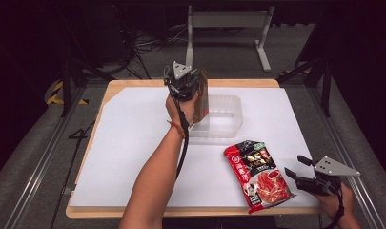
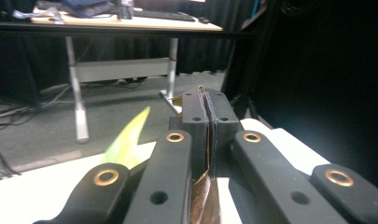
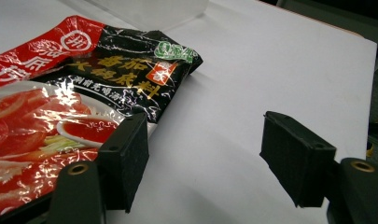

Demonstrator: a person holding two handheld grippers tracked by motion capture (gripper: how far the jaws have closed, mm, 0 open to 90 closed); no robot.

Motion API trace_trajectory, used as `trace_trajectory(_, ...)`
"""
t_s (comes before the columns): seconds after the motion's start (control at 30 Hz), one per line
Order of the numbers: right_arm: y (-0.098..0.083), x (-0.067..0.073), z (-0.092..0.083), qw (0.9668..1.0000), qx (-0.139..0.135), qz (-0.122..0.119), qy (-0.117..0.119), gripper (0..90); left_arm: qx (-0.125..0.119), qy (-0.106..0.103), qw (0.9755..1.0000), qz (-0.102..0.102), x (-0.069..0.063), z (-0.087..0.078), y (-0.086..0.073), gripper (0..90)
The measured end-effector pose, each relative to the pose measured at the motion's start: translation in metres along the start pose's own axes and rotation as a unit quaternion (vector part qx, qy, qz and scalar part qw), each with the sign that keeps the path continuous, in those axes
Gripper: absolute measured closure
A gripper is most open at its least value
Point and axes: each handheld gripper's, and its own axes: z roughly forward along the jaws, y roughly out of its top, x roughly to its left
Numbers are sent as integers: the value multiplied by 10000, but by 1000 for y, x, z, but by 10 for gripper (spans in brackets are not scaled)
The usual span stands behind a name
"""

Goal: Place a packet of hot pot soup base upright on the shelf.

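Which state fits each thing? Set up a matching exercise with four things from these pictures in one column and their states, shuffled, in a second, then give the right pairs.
Things
1. left gripper
2. right gripper
3. red pouch
4. clear bin

States
A. lying flat on the white sheet
B. jaws open, nothing between them
C. standing behind the red pouch
D. shut on a brown packet, raised off the table

Pairs: 1-D, 2-B, 3-A, 4-C

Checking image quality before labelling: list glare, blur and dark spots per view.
High view: white sheet bright, surroundings near black. Left gripper view: green-yellow flap blurred, right side black. Right gripper view: red sauce packet shows foil glare, near left jaw soft.
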Motion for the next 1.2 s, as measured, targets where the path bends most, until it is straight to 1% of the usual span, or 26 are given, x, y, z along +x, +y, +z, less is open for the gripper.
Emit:
trace_trajectory(0.07, 0, 0, 0, 10000, 4, -53, -10, 326, -10, 24, 9998, -178, 1, 4, 0, 880)
trace_trajectory(0.1, 0, 0, -1, 10000, -10, -36, -18, 326, -16, 104, 9998, -189, 0, 5, 0, 880)
trace_trajectory(0.13, 0, 0, -1, 10000, -28, -10, -15, 327, -75, 137, 9998, -147, -2, 6, 0, 880)
trace_trajectory(0.17, 0, 0, -1, 10000, -42, -8, -13, 328, -91, 80, 9998, -156, -3, 7, 0, 879)
trace_trajectory(0.23, 0, 0, -1, 10000, -7, -48, -22, 328, -95, -57, 9996, -261, -6, 8, -6, 878)
trace_trajectory(0.27, -1, 1, -1, 10000, -1, -53, -20, 329, -95, -57, 9996, -261, -6, 8, -6, 878)
trace_trajectory(0.3, -1, 1, -1, 10000, -4, -54, -13, 332, -159, -191, 9994, -251, -10, 7, -13, 877)
trace_trajectory(0.33, -1, 1, -1, 10000, -4, -54, -13, 332, -159, -191, 9994, -251, -10, 7, -13, 876)
trace_trajectory(0.37, -1, 1, -1, 10000, 9, -73, -18, 333, -118, -272, 9994, -196, -13, 7, -18, 875)
trace_trajectory(0.4, -1, 1, -1, 10000, 21, -63, -13, 332, -108, -303, 9993, -172, -15, 6, -20, 875)
trace_trajectory(0.43, -1, 1, 0, 10000, 29, -53, -16, 333, -103, -384, 9991, -173, -15, 4, -24, 874)
trace_trajectory(0.47, -1, 1, 0, 10000, 34, -51, -15, 332, -69, -420, 9990, -143, -14, 3, -26, 874)
trace_trajectory(0.5, -1, 1, 0, 10000, 36, -63, -19, 332, -51, -370, 9993, -77, -15, 3, -27, 873)
trace_trajectory(0.53, -1, 2, 0, 10000, 35, -71, -20, 332, -42, -390, 9992, 28, -14, 2, -29, 873)
trace_trajectory(0.57, 0, 2, 0, 9999, 32, -95, -14, 331, -19, -454, 9990, -20, -12, 1, -31, 872)
trace_trajectory(0.67, 0, 3, 1, 9999, 40, -118, -31, 331, 17, -557, 9984, 6, -10, -1, -36, 871)
trace_trajectory(0.7, 0, 2, 1, 9999, 36, -102, -28, 331, 15, -564, 9984, 57, -10, -2, -37, 871)
trace_trajectory(0.77, -1, 2, 1, 9999, 34, -101, -24, 332, -5, -677, 9977, 59, -11, -5, -39, 871)
trace_trajectory(0.8, -1, 2, 1, 9999, 38, -101, -16, 332, 0, -668, 9977, 127, -12, -6, -40, 871)
trace_trajectory(0.83, -1, 2, 1, 9999, 42, -102, -15, 332, 0, -668, 9977, 127, -12, -6, -40, 871)
trace_trajectory(0.87, 0, 2, 1, 9999, 37, -100, -2, 333, 12, -729, 9971, 239, -14, -8, -41, 871)
trace_trajectory(0.9, 0, 2, 1, 9999, 29, -109, 2, 333, 27, -733, 9970, 260, -14, -10, -41, 871)
trace_trajectory(0.97, 0, 2, 0, 9999, 34, -113, -11, 333, -10, -768, 9968, 236, -14, -10, -42, 870)
trace_trajectory(1.0, 0, 2, 0, 9999, 29, -112, -15, 332, -18, -858, 9962, 167, -13, -12, -43, 870)
trace_trajectory(1.07, 0, 2, 0, 10000, 22, -89, -9, 332, -35, -922, 9957, 57, -11, -12, -44, 868)
trace_trajectory(1.2, 0, 3, 2, 9999, 65, -121, -11, 332, 24, -913, 9957, 165, -13, -9, -43, 867)
